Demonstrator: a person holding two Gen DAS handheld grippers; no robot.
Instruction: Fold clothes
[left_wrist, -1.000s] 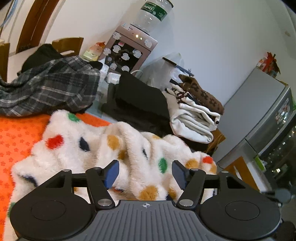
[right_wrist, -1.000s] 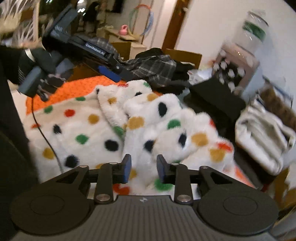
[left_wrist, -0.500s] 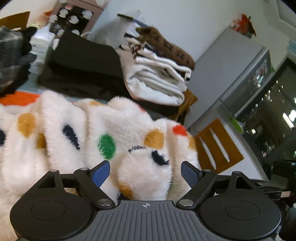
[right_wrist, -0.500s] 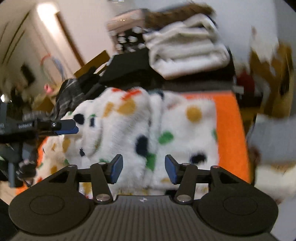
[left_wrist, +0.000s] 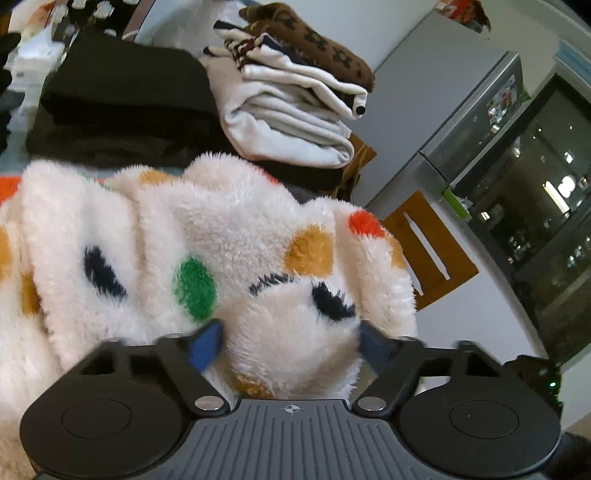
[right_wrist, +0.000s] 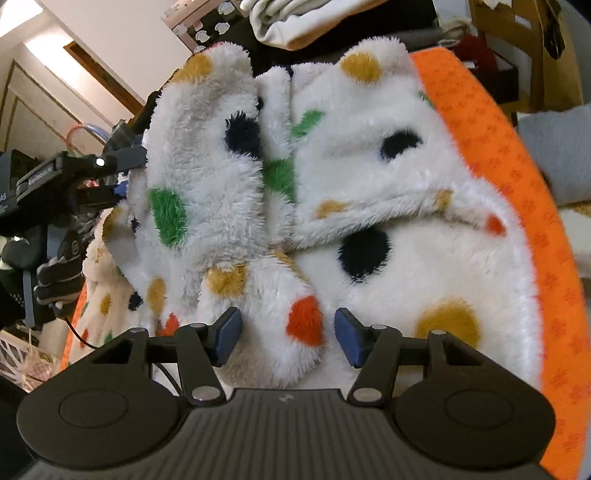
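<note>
You have one spotted fleece garment (left_wrist: 236, 236), one orange mat (right_wrist: 509, 155), two stacks of folded clothes (left_wrist: 295, 122), one fridge (left_wrist: 461, 122) and two grippers (right_wrist: 287, 336) in view.

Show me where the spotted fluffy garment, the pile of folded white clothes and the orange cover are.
spotted fluffy garment (right_wrist: 424, 258), right wrist view, flat white part near the black dot.
pile of folded white clothes (left_wrist: 291, 122), left wrist view, middle of the stacked folds.
orange cover (right_wrist: 491, 122), right wrist view, bare strip right of the garment.
</note>
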